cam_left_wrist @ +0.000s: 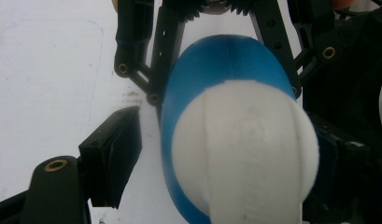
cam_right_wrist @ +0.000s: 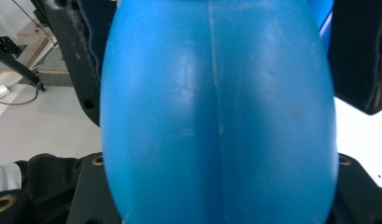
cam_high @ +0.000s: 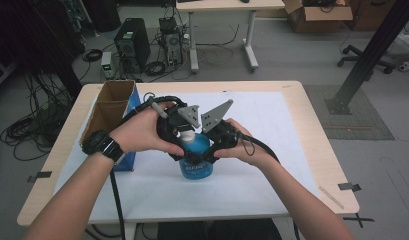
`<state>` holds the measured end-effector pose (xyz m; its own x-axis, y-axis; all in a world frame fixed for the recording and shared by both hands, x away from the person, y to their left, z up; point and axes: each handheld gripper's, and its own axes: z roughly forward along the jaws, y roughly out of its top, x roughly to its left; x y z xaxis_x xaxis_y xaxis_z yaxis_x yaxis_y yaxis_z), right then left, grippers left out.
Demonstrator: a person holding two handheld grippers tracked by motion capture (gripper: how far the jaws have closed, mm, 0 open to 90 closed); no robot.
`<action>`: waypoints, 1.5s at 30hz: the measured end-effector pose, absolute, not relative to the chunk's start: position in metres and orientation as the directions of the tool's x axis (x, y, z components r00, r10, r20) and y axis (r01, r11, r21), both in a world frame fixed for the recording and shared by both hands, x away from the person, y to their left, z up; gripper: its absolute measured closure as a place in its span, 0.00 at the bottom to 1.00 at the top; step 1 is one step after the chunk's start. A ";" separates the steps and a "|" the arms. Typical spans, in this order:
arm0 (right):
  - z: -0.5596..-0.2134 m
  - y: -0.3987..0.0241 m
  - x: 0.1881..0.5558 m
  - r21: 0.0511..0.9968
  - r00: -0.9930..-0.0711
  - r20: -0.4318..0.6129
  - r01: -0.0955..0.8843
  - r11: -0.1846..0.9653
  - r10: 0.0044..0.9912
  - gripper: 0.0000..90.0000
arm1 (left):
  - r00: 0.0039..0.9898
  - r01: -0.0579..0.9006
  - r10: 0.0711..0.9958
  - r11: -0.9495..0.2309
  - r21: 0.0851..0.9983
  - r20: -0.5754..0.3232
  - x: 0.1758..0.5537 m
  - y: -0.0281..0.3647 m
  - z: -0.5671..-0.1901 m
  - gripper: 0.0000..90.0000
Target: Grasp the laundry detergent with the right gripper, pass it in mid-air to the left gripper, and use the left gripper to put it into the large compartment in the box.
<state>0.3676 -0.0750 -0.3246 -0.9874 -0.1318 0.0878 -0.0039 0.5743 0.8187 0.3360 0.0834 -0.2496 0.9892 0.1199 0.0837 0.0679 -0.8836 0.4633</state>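
The setting is a lab or technical workroom. A wooden tabletop (cam_high: 312, 145) with a white sheet occupies the centre of the frame. At upper left, a black computer tower (cam_high: 132, 44) stands on the grey floor (cam_high: 292, 60) among loose cables (cam_high: 27, 131). A second table (cam_high: 227, 6) stands at top centre, a cardboard box (cam_high: 317, 17) at upper right, and a black metal frame strut (cam_high: 372, 55) beside it.
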 end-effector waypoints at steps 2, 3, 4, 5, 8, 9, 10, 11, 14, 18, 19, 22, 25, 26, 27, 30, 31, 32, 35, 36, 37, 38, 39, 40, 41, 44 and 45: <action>-0.325 -0.075 0.367 0.817 -0.987 0.091 -0.002 0.577 -0.133 0.48 | 0.989 0.066 0.119 -0.888 0.456 0.089 0.336 0.082 -0.249 0.25; -0.325 -0.075 0.367 0.816 -0.987 0.089 -0.005 0.578 -0.133 0.48 | 0.989 0.067 0.119 -0.888 0.455 0.086 0.336 0.082 -0.249 0.25; -0.326 -0.075 0.367 0.815 -0.987 0.088 -0.005 0.580 -0.133 0.48 | 0.989 0.066 0.117 -0.889 0.453 0.086 0.336 0.081 -0.249 0.26; -0.326 -0.075 0.367 0.815 -0.987 0.090 -0.004 0.579 -0.133 0.48 | 0.990 0.066 0.117 -0.889 0.453 0.085 0.337 0.081 -0.249 0.27; -0.326 -0.076 0.367 0.816 -0.987 0.092 -0.002 0.578 -0.133 0.48 | 0.990 0.066 0.113 -0.893 0.446 0.080 0.337 0.080 -0.249 0.29; -0.326 -0.076 0.367 0.815 -0.987 0.091 -0.004 0.579 -0.134 0.48 | 0.991 0.067 0.112 -0.894 0.444 0.076 0.337 0.080 -0.250 0.29; -0.326 -0.076 0.367 0.814 -0.987 0.091 -0.002 0.580 -0.132 0.48 | 0.991 0.068 0.111 -0.894 0.443 0.073 0.337 0.079 -0.249 0.30; -0.326 -0.076 0.367 0.814 -0.987 0.090 -0.003 0.581 -0.131 0.48 | 0.991 0.068 0.111 -0.895 0.442 0.072 0.337 0.079 -0.249 0.31; -0.327 -0.077 0.366 0.812 -0.988 0.087 -0.005 0.583 -0.131 0.48 | 0.991 0.069 0.111 -0.895 0.440 0.072 0.337 0.078 -0.249 0.31; -0.327 -0.077 0.366 0.813 -0.988 0.087 -0.004 0.582 -0.128 0.48 | 0.991 0.068 0.111 -0.898 0.436 0.074 0.336 0.078 -0.248 0.32; -0.327 -0.077 0.366 0.813 -0.988 0.087 -0.004 0.582 -0.128 0.48 | 0.991 0.067 0.110 -0.898 0.435 0.073 0.336 0.078 -0.248 0.32; -0.327 -0.077 0.366 0.812 -0.988 0.086 -0.004 0.583 -0.126 0.48 | 0.992 0.067 0.108 -0.899 0.434 0.072 0.336 0.077 -0.248 0.33; -0.328 -0.077 0.366 0.812 -0.988 0.084 -0.005 0.583 -0.126 0.48 | 0.992 0.067 0.109 -0.899 0.433 0.071 0.336 0.077 -0.248 0.34; -0.328 -0.077 0.366 0.812 -0.989 0.084 -0.004 0.583 -0.124 0.48 | 0.991 0.068 0.109 -0.899 0.432 0.072 0.336 0.077 -0.248 0.34; -0.328 -0.077 0.366 0.812 -0.989 0.084 -0.004 0.584 -0.124 0.48 | 0.991 0.069 0.110 -0.900 0.431 0.070 0.336 0.077 -0.248 0.35; -0.328 -0.077 0.366 0.811 -0.989 0.083 -0.003 0.585 -0.120 0.48 | 0.992 0.070 0.109 -0.901 0.428 0.067 0.336 0.077 -0.249 0.36; -0.328 -0.077 0.366 0.810 -0.989 0.082 -0.004 0.586 -0.120 0.48 | 0.992 0.071 0.109 -0.901 0.427 0.065 0.336 0.076 -0.248 0.37; -0.328 -0.078 0.366 0.809 -0.990 0.079 -0.004 0.587 -0.116 0.48 | 0.992 0.072 0.108 -0.901 0.427 0.061 0.336 0.076 -0.248 0.39; -0.328 -0.078 0.366 0.808 -0.990 0.080 -0.002 0.589 -0.113 0.48 | 0.993 0.073 0.107 -0.902 0.425 0.057 0.336 0.075 -0.248 0.41; -0.328 -0.078 0.366 0.809 -0.991 0.080 -0.002 0.588 -0.112 0.48 | 0.993 0.074 0.107 -0.903 0.424 0.056 0.336 0.075 -0.248 0.41; -0.328 -0.079 0.367 0.808 -0.990 0.079 -0.003 0.589 -0.113 0.48 | 0.993 0.075 0.108 -0.903 0.424 0.055 0.336 0.075 -0.248 0.41; -0.328 -0.079 0.367 0.808 -0.991 0.078 -0.003 0.589 -0.113 0.48 | 0.993 0.075 0.108 -0.904 0.422 0.054 0.337 0.074 -0.248 0.41; -0.328 -0.079 0.367 0.807 -0.991 0.078 -0.003 0.591 -0.112 0.48 | 0.993 0.075 0.108 -0.904 0.421 0.055 0.337 0.074 -0.248 0.41; -0.328 -0.080 0.367 0.806 -0.991 0.079 -0.002 0.591 -0.111 0.48 | 0.992 0.075 0.109 -0.905 0.418 0.058 0.337 0.073 -0.248 0.42; -0.328 -0.080 0.367 0.806 -0.991 0.079 -0.002 0.591 -0.111 0.48 | 0.992 0.075 0.109 -0.905 0.418 0.058 0.337 0.073 -0.248 0.42; -0.328 -0.080 0.367 0.804 -0.991 0.080 -0.002 0.595 -0.112 0.48 | 0.992 0.081 0.113 -0.908 0.410 0.055 0.337 0.072 -0.247 0.42; -0.328 -0.080 0.367 0.803 -0.990 0.081 -0.001 0.596 -0.112 0.48 | 0.992 0.085 0.116 -0.910 0.406 0.053 0.337 0.071 -0.247 0.42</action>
